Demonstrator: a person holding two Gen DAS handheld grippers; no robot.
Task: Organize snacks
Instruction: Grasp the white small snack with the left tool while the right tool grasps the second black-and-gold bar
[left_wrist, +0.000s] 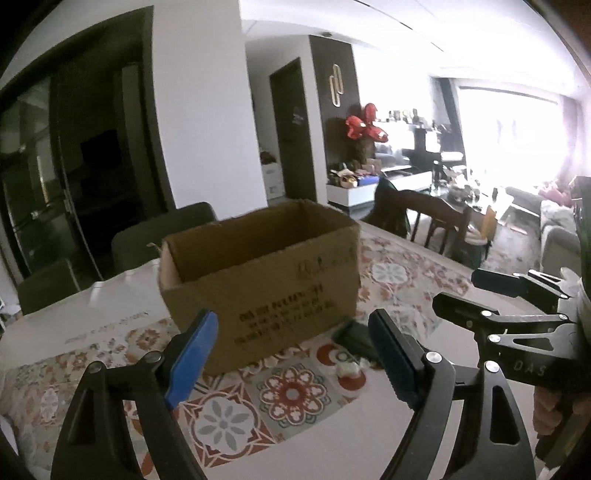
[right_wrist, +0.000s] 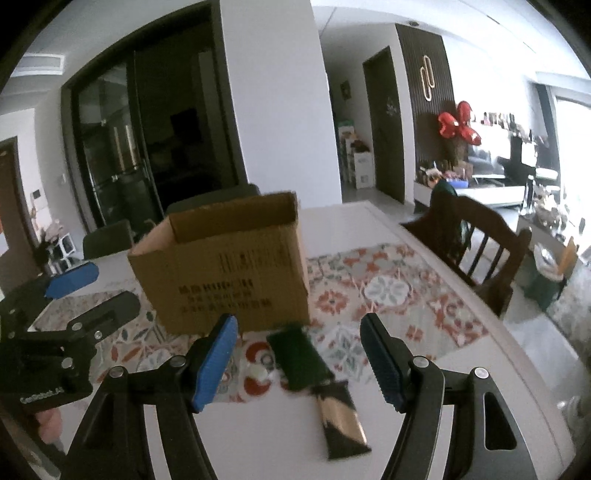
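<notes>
An open cardboard box (right_wrist: 221, 262) stands upright on the counter (right_wrist: 369, 229), on a patterned tile-print mat (right_wrist: 388, 291), with dark printing on the side that faces the cameras. Its flaps are up and its inside cannot be seen from either wrist view.

In the right wrist view the right tool (right_wrist: 299, 360) hangs above the counter with its blue-padded fingers (right_wrist: 216, 363) well apart and nothing between them. Below the gap lie the snacks: a dark green packet (right_wrist: 299, 360) at 6 o'clock of the box, just beside its base, and a dark and gold wrapped packet (right_wrist: 341, 421) touching or nearly touching the green one's near end. A small white and red round thing (right_wrist: 258, 374) lies at 9 o'clock of the green packet, too blurred to name.

The left tool (left_wrist: 291, 358) shows in its own view with blue pads spread wide, empty, pointed at the lower front of the box. The same green packet appears at 5 o'clock of the box there, partly hidden by the tool's right finger.

Each tool shows at the edge of the other's view. A wooden chair (right_wrist: 476, 243) stands at 3 o'clock of the counter, and dark chairs (right_wrist: 107, 238) stand behind the box.
</notes>
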